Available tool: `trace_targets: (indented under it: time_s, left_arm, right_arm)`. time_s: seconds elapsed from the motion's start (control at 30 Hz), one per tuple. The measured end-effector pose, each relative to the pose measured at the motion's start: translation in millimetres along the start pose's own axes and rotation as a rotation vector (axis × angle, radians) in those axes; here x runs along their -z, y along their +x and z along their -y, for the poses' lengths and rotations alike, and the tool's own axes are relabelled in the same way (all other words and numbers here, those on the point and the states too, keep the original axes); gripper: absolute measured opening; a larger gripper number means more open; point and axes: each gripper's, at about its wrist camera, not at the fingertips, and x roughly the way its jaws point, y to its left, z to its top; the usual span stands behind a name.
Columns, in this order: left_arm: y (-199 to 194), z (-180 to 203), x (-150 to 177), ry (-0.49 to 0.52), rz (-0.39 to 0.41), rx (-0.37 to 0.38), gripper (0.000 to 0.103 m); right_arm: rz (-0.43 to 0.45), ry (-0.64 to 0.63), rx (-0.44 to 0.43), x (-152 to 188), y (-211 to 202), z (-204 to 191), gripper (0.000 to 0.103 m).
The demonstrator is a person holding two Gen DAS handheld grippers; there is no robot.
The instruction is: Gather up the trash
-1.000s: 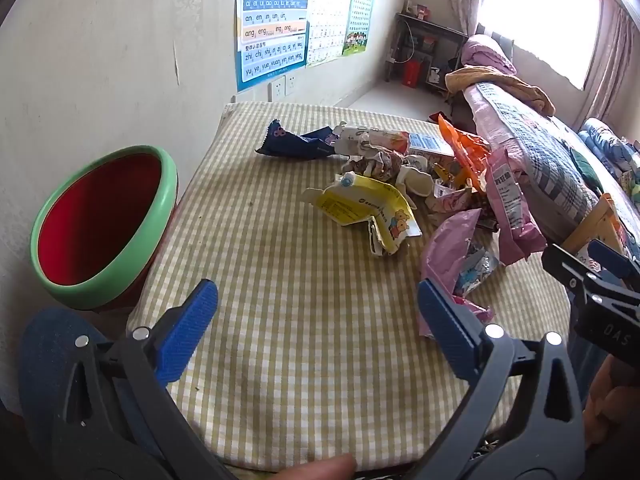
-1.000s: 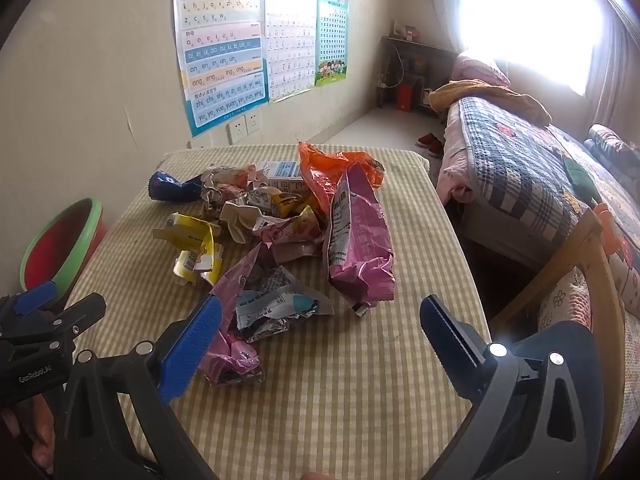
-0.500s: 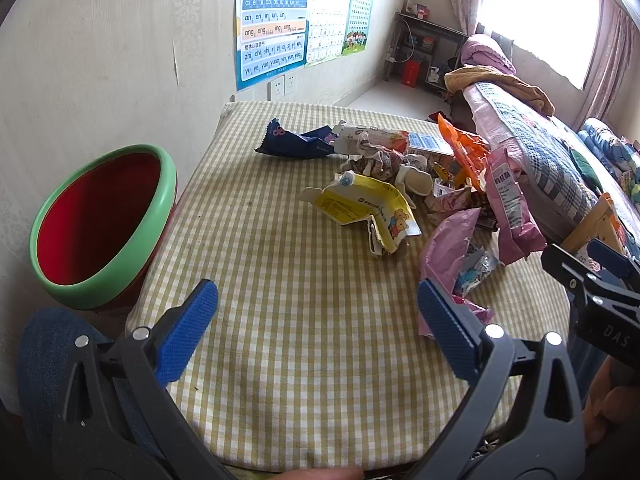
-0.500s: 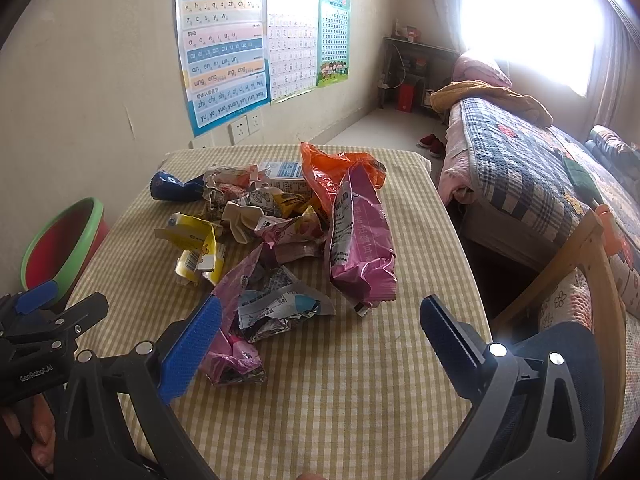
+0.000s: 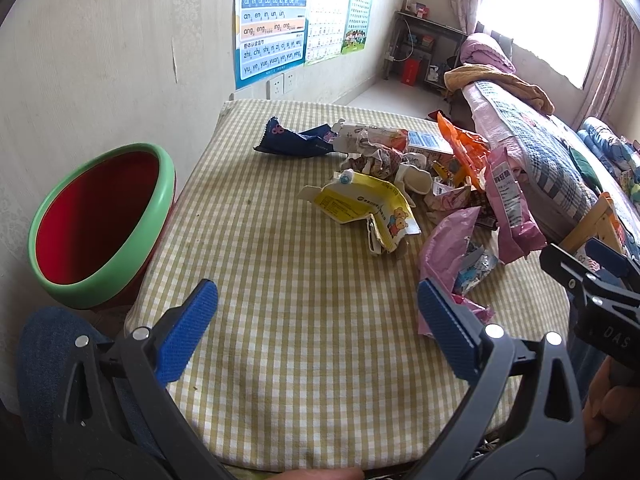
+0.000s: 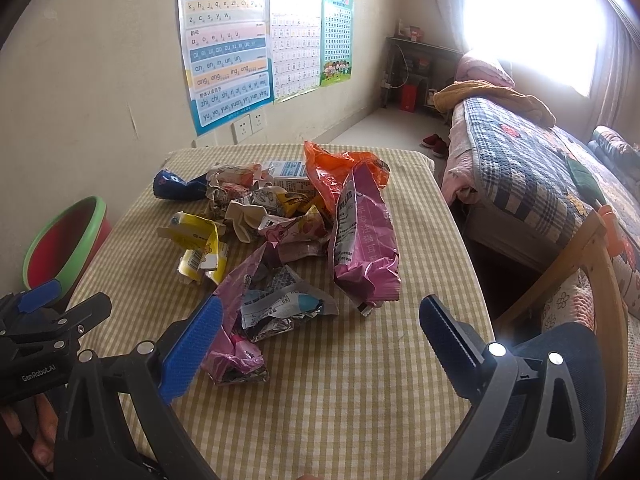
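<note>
A pile of wrappers lies on the checked tablecloth point(image 5: 280, 280): a yellow carton point(image 5: 368, 208), a dark blue wrapper point(image 5: 292, 142), a pink bag point(image 6: 364, 240), an orange bag point(image 6: 340, 172) and a crumpled pink and silver wrapper point(image 6: 256, 308). A red bin with a green rim point(image 5: 100, 224) stands left of the table. My left gripper point(image 5: 316, 328) is open and empty over the table's near part. My right gripper point(image 6: 316, 340) is open and empty, just short of the crumpled wrapper.
A wall with posters point(image 6: 228, 60) runs behind the table. A bed with a plaid quilt point(image 6: 540, 172) is at the right. A wooden chair back point(image 6: 592, 256) stands by the table's right side. The bin also shows in the right wrist view point(image 6: 68, 236).
Both grippers have crept slightly forward toward the pile. Both stay open. The trash has not moved.
</note>
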Motion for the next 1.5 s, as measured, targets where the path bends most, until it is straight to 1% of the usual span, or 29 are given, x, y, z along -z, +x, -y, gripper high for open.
trace_targets:
  time_s: [0.67,1.17,1.5]
  left_arm:
    - [2.6,2.5,-2.0,0.005,-0.013,-0.013,0.098]
    - [3.6,1.2,-1.9,-0.003,-0.017,0.004,0.098]
    - [7.9,2.3,-1.4,0.005,-0.039,0.004,0.098]
  right_arm:
    - [0.003,0.004,-0.007,-0.5,-0.1,0.8,0.095]
    - [0.000,0.004,-0.007,0.5,1.0,1.0,0.095]
    - [-0.005,0.005,-0.022,-2.1,3.6,-0.9,0.095]
